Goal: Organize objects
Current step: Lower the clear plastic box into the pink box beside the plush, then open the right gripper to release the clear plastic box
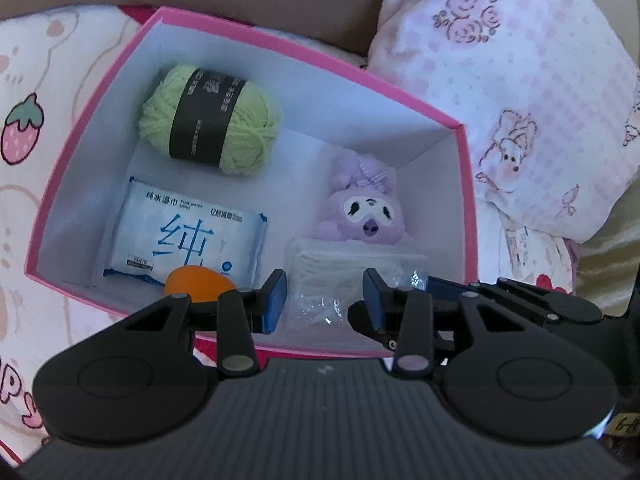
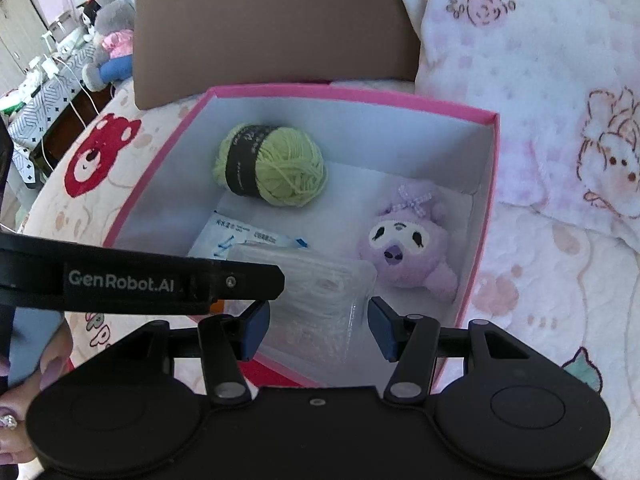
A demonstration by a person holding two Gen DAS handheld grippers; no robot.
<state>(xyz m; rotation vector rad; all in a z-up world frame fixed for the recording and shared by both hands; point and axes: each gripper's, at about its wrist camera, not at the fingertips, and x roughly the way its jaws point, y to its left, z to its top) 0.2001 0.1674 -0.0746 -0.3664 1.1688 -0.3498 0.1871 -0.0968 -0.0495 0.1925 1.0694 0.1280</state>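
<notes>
A pink box [image 1: 100, 92] with a white inside sits on the bed; it also shows in the right wrist view [image 2: 486, 216]. In it lie a green yarn ball [image 1: 210, 118] [image 2: 272, 170], a blue-white wipes pack [image 1: 186, 240] [image 2: 240, 236], a purple plush [image 1: 366, 210] [image 2: 408, 242], a clear plastic packet [image 1: 344, 276] [image 2: 320, 296] and an orange ball [image 1: 196, 282]. My left gripper [image 1: 325, 300] is open above the packet at the box's near edge. My right gripper [image 2: 318, 328] is open over the same packet. Neither holds anything.
The box rests on a cartoon-print bedspread [image 2: 540, 280]. A pink floral pillow [image 1: 500, 80] lies to the right. A brown headboard [image 2: 272, 20] stands behind the box. Plush toys [image 2: 110, 36] sit on a side table at the far left.
</notes>
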